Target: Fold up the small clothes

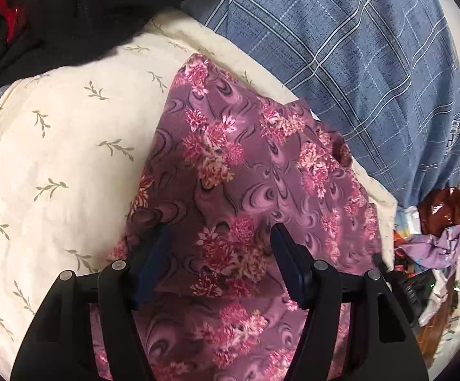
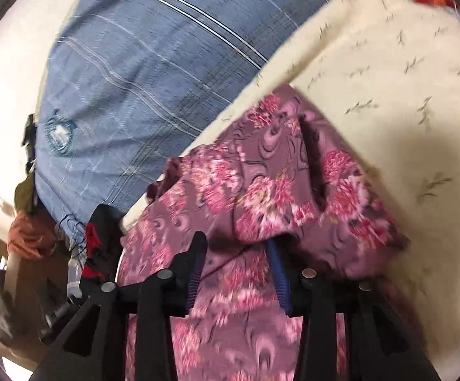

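Note:
A mauve cloth with pink flowers (image 1: 239,171) lies on a cream sheet with small leaf sprigs (image 1: 58,158). My left gripper (image 1: 220,241) is open just above the cloth's near part, one finger on each side of a raised fold. In the right wrist view the same flowered cloth (image 2: 261,197) is bunched and folded over itself. My right gripper (image 2: 236,244) stands open over it, and a flap of the cloth hangs over the right fingertip (image 2: 274,247). This view is blurred by motion.
A blue checked cloth (image 1: 356,47) lies beyond the cream sheet, also in the right wrist view (image 2: 134,79). A black and red garment (image 1: 39,16) is heaped at the far left. Mixed clutter (image 1: 433,238) sits at the right edge.

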A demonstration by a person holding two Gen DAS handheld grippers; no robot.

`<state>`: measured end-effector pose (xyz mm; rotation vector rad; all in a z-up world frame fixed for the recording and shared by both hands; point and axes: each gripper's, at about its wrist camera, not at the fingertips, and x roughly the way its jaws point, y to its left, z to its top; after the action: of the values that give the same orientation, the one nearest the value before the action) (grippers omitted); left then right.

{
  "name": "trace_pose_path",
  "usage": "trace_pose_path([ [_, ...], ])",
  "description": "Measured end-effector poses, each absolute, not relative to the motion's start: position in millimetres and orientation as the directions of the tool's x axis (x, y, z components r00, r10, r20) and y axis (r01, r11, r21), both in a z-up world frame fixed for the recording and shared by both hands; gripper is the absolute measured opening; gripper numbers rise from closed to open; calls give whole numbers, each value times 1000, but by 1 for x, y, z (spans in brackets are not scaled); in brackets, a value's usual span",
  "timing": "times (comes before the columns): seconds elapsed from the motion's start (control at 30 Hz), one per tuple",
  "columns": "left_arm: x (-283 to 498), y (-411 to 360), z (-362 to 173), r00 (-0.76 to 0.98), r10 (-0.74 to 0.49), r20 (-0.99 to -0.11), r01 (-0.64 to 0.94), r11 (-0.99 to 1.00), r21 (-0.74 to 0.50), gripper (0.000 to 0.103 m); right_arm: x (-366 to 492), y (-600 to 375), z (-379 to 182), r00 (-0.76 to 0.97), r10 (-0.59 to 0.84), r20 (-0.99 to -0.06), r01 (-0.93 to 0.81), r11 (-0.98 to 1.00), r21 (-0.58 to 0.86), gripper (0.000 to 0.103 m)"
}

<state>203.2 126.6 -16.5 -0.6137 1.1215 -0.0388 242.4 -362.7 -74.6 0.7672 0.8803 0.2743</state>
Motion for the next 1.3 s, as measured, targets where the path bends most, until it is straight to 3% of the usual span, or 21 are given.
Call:
trace_pose_path([
  [0.07, 199, 122, -8, 446, -318, -836, -244, 856, -456, 65, 248, -363, -66, 635, 520, -571, 60, 703, 708, 11],
  [0.1, 198, 120, -7, 437, -316, -842, -226, 868, -443, 65, 244, -364, -54, 671, 511, -538, 13, 717, 697, 9],
  [0.2, 197, 112, -14, 409, -292, -864, -189, 900, -394, 65, 227, -361, -42, 708, 470, -528, -49, 778, 626, 9],
  [0.3, 190, 106, -5, 400, -280, -873, -160, 916, -367, 65, 229, -355, -75, 597, 442, -669, 0, 834, 552, 8],
  [0.47, 184, 122, 27, 458, -409, -789, -121, 851, -511, 65, 196, -380, -46, 667, 419, -616, 61, 794, 605, 19],
  [0.57, 209, 119, 29, 460, -386, -799, -129, 862, -491, 67, 195, -379, -19, 754, 398, -522, -6, 799, 602, 20],
  [0.63, 229, 115, 14, 431, -384, -816, -146, 863, -483, 67, 209, -367, -14, 756, 400, -517, -44, 820, 570, 28],
  [0.77, 236, 109, -22, 384, -365, -848, -156, 879, -450, 67, 244, -358, -54, 671, 344, -657, 26, 874, 485, 27],
  [0.93, 229, 78, -17, 418, -275, -866, -31, 948, -316, 87, 241, -363, -69, 717, 334, -612, -16, 885, 465, 22],
  [1.07, 225, 55, -18, 429, -159, -889, -1, 984, -177, 90, 242, -364, -69, 718, 325, -615, -15, 891, 454, 22],
  [1.3, 193, 50, -8, 402, -140, -905, -16, 987, -160, 90, 227, -357, -60, 704, 304, -641, -14, 909, 417, 25],
])
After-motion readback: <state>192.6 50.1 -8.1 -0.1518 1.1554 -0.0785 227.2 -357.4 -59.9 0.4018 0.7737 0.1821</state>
